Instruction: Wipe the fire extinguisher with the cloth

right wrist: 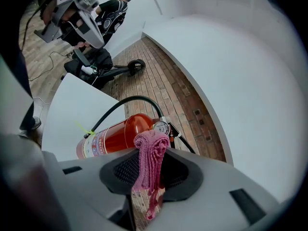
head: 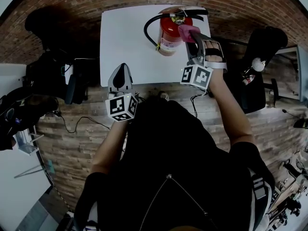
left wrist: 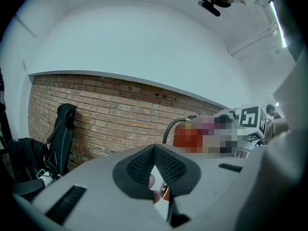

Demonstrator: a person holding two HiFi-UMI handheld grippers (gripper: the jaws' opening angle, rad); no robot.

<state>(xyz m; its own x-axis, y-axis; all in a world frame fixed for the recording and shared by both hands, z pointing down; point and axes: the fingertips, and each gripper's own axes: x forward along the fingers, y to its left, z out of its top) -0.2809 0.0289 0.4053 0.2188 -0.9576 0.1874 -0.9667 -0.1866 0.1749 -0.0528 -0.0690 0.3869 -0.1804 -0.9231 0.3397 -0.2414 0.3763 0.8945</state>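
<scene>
A red fire extinguisher [head: 168, 34] with a black hose [head: 150, 32] stands at the far right of the white table [head: 125, 32]. My right gripper [head: 193, 35] is shut on a pink cloth [head: 188, 31], held against the extinguisher's upper right side beside the valve. In the right gripper view the cloth [right wrist: 150, 158] hangs bunched between the jaws, with the extinguisher [right wrist: 115, 136] and its gauge [right wrist: 160, 128] just behind. My left gripper [head: 121, 70] hovers over the table's near edge, shut on nothing. In the left gripper view its pads [left wrist: 139, 167] meet, and the extinguisher [left wrist: 185, 136] is partly blurred.
A black office chair [head: 262, 44] stands right of the table; bags and a dark chair [head: 45, 23] lie to its left. Cables [head: 72, 124] run over the brick-pattern floor. Another person [right wrist: 113, 8] and a scooter [right wrist: 118, 69] are beyond the table.
</scene>
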